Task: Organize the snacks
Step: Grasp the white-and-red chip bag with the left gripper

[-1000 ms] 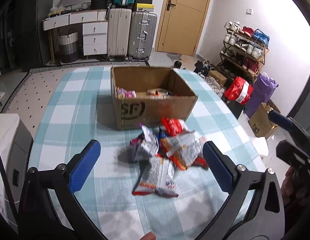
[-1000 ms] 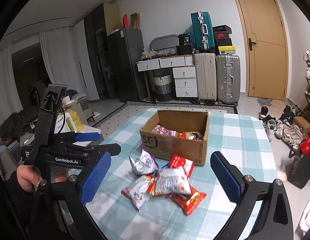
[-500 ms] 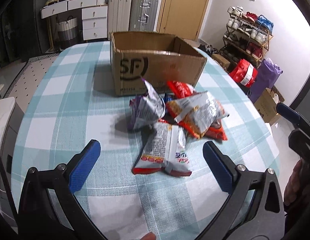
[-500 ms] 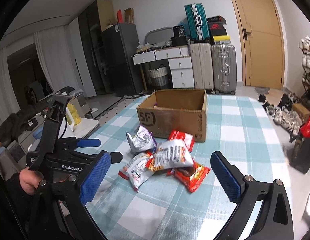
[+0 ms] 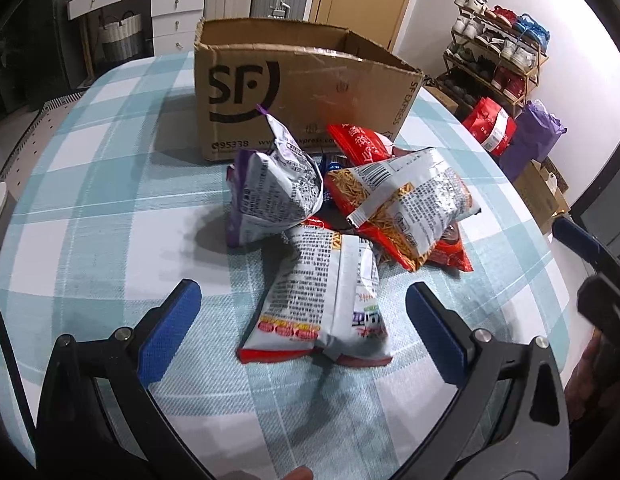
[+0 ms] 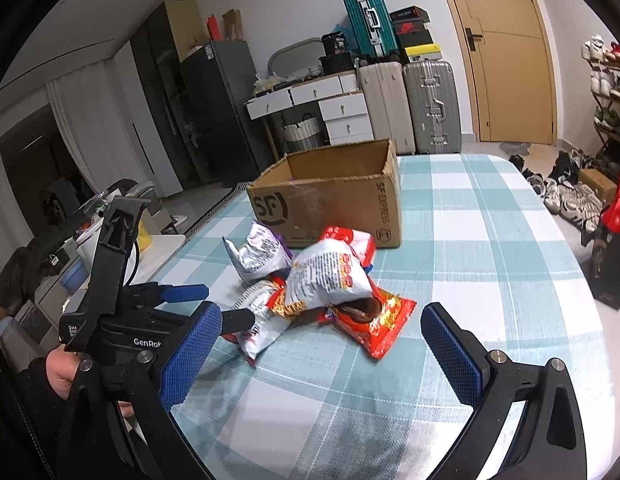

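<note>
The left tongs (image 5: 297,312) are wide open, one pad on each side of the nearest snack bag (image 5: 326,296). The right tongs (image 6: 318,344) are open too, holding nothing. The bag lies flat in front of the cardboard box (image 5: 301,92). It looks light, puffy and slippery, so pinch its crinkly middle gently.

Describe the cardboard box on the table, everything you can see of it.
The cardboard box is brown corrugated card, open-topped, with a black SF logo on its front and "SF EXPRESS" down one side. Its rim is worn and slightly bent. It stands upright on the checked tablecloth, behind the snack pile; a red packet lies against its front. Its contents are hidden from both views.
</note>
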`<state>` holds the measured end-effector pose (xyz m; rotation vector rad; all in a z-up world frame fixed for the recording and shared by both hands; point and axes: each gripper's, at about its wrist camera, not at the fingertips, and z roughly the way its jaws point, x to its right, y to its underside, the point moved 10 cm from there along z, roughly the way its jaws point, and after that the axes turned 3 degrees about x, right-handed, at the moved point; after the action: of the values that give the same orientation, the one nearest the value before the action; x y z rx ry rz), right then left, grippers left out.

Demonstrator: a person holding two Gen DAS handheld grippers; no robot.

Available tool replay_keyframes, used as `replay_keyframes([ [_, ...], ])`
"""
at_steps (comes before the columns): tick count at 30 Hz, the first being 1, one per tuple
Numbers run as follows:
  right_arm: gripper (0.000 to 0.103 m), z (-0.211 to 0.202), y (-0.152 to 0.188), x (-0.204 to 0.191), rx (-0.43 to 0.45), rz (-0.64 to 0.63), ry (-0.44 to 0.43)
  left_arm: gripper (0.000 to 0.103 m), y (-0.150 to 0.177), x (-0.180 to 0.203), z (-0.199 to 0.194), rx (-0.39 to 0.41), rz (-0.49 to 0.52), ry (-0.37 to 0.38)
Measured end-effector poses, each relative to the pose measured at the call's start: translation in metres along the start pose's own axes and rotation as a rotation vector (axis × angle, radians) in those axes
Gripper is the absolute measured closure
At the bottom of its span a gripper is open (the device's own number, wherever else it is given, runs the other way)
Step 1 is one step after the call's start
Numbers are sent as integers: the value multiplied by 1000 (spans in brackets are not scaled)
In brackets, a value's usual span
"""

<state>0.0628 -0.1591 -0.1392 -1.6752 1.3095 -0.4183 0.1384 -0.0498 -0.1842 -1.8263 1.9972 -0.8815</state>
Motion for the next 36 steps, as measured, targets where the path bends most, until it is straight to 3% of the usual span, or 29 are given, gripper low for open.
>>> replay_keyframes([
  [11,1,15,12,16,-30,31,5,2,-6,-1,46,-57,-10,22],
  [14,1,18,14,19,-38,41,6,16,-7,-1,54,-58,-16,45],
  [15,1,19,14,20,-40,44,6,29,-8,0,55,-56,-4,48],
  [16,1,20,15,21,-43,45,7,34,-7,2,55,-57,1,63],
  [17,1,21,16,22,-46,47,8,49,-6,5,55,-62,0,108],
  [19,1,22,17,24,-51,54,9,54,-6,2,52,-64,12,127],
  [36,1,42,12,22,-83,79,-8,55,10,-11,39,-46,-44,174],
])
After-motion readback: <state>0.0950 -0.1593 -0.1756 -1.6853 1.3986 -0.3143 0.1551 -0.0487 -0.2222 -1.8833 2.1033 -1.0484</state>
